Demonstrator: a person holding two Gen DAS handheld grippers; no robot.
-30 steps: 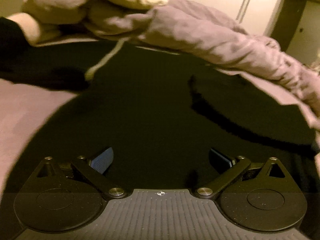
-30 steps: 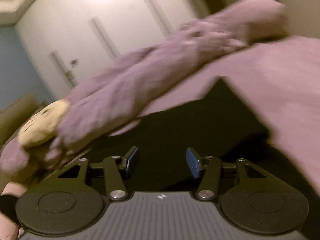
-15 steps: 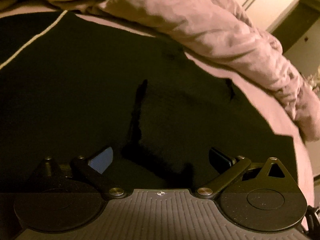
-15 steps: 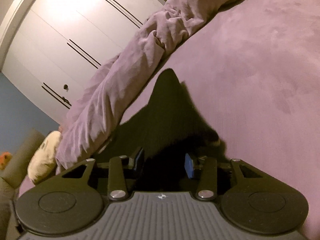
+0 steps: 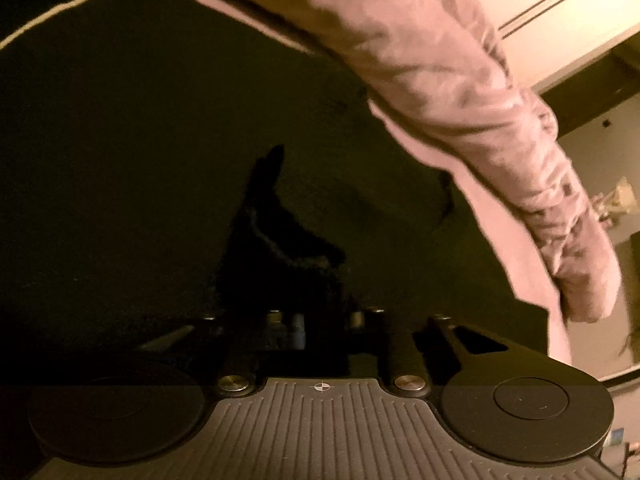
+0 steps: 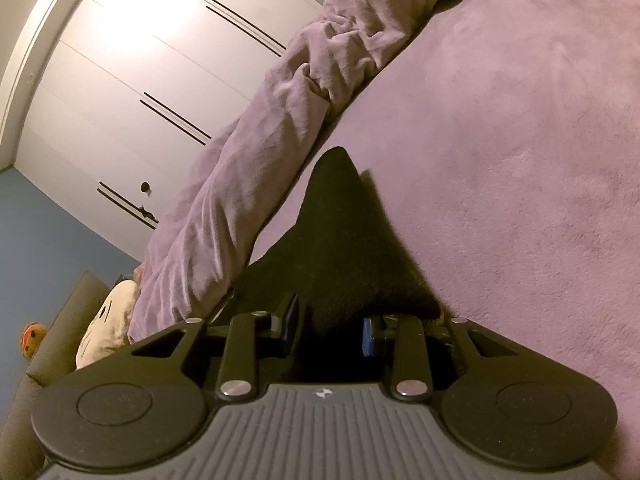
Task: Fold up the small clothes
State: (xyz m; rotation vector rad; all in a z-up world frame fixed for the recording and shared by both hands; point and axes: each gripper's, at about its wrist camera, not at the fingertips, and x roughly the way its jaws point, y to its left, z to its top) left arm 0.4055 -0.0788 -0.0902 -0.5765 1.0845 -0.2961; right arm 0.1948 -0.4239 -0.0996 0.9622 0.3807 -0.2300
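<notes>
Right wrist view first, and the biggest thing out here is the purple bed cover [image 6: 520, 160], plush and wide, filling the whole right side. Behind it runs the crumpled purple duvet [image 6: 248, 184], heaped in a long ridge along the far edge of the bed. Beyond that ridge stands the white wardrobe [image 6: 132, 80], with dark slim handles on its doors.

Now the black garment [image 6: 344, 248]: it lies on the bed cover, and in this view a pointed corner of it rises up into a peak straight ahead of the right gripper [image 6: 330, 326]. Its jaws are closing, the fabric runs down between them, and the blue pad [image 6: 366, 334] sits at the cloth's edge, though the dark hides whether it presses yet.

Over in the left wrist view the same garment [image 5: 160, 160] spreads broad and flat across most of the picture, a thin pale stripe [image 5: 60, 8] curving across its upper left. The left gripper [image 5: 316, 322] has its jaws drawn nearly together, still closing, and a bunched fold of black cloth [image 5: 280, 248] stands up right at the tips, pinched there.

Smallest of all, far left by the duvet's end: a cream plush toy [image 6: 106, 320]
</notes>
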